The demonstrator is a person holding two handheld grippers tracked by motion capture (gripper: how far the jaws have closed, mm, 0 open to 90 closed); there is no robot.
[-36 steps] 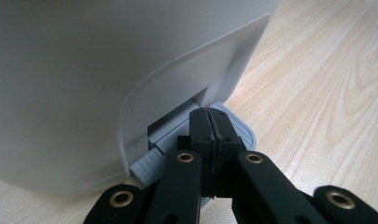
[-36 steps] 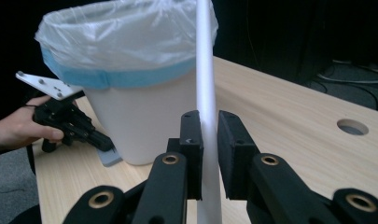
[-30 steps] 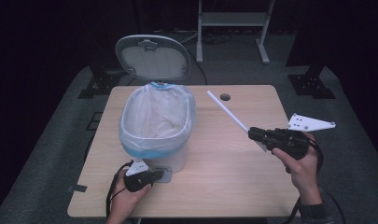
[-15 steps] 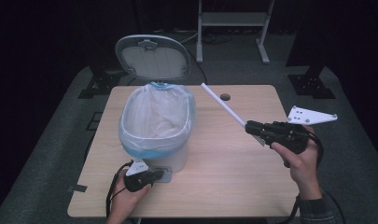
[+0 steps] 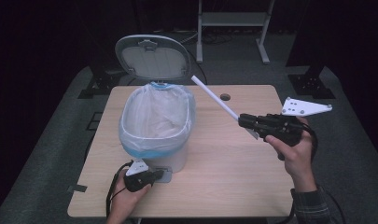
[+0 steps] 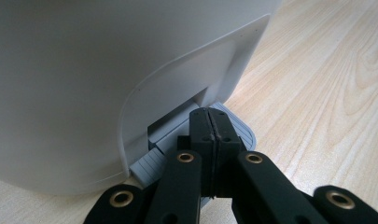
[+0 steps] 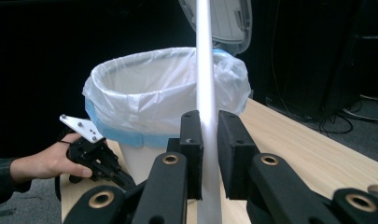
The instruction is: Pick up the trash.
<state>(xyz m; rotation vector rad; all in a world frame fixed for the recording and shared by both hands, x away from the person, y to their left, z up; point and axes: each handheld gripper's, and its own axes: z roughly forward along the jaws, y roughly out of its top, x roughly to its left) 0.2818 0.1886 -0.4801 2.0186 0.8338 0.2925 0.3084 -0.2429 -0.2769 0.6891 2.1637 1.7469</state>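
Right gripper (image 5: 242, 122) jaws pinch the white stick (image 5: 214, 96), long axis aimed up-left at the lined bin (image 5: 157, 122); left gripper (image 6: 210, 122) jaws, pressed together, hold its pedal (image 6: 233, 126) down near the table's front edge (image 5: 186, 215).

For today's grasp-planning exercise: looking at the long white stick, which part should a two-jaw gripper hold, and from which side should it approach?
Grip the white stick near its near end, as the right gripper does now, coming from the table's right side. It is thin, straight and flat, so the pads can clamp its two broad faces, leaving the long free end pointing toward the lined bin.
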